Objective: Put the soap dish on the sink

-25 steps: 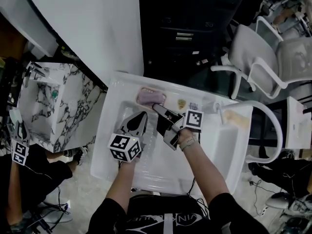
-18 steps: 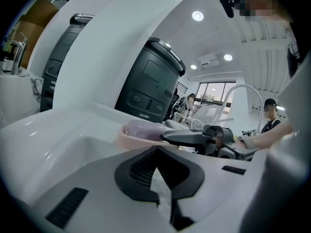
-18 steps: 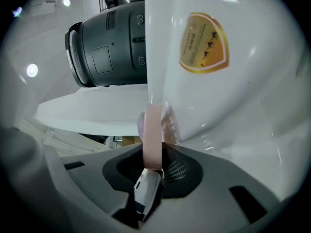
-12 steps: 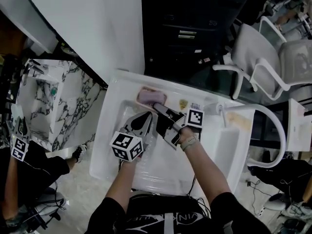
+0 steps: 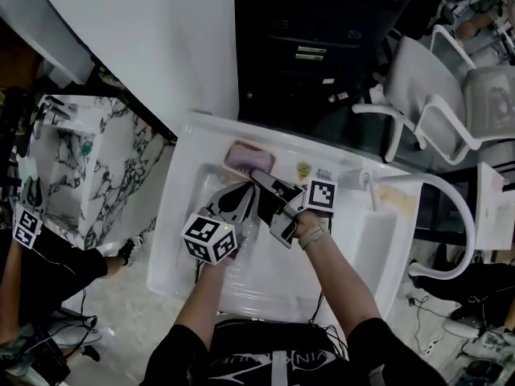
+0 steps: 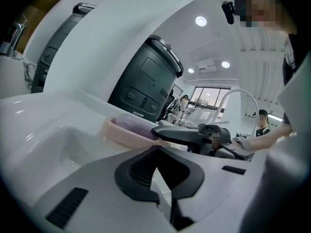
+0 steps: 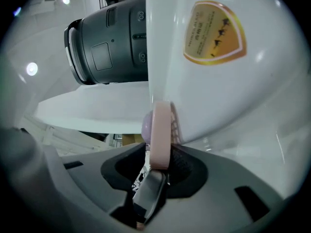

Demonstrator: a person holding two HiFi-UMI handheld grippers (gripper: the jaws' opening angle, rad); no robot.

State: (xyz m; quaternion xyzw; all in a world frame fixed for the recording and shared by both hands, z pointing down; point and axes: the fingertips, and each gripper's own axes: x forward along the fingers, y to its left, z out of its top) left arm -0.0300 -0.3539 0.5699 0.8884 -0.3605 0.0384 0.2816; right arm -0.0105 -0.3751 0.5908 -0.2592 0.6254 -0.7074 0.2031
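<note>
The pink soap dish holds a purple soap bar and lies on the back rim of the white sink. My right gripper has its tips at the dish's near edge. In the right gripper view the pink rim stands between the jaws, which are opening, with a thin gap beside it. My left gripper hovers over the basin just left of the right one, shut and empty. The left gripper view shows its tips pointing at the dish.
A curved white faucet rises at the sink's right. A gold sticker marks the back rim. A marble counter stands left, with another person beside it, white chairs back right and a dark machine behind the sink.
My left gripper has edged a little closer to the right gripper and the dish. The right gripper and the dish stay where they were.
</note>
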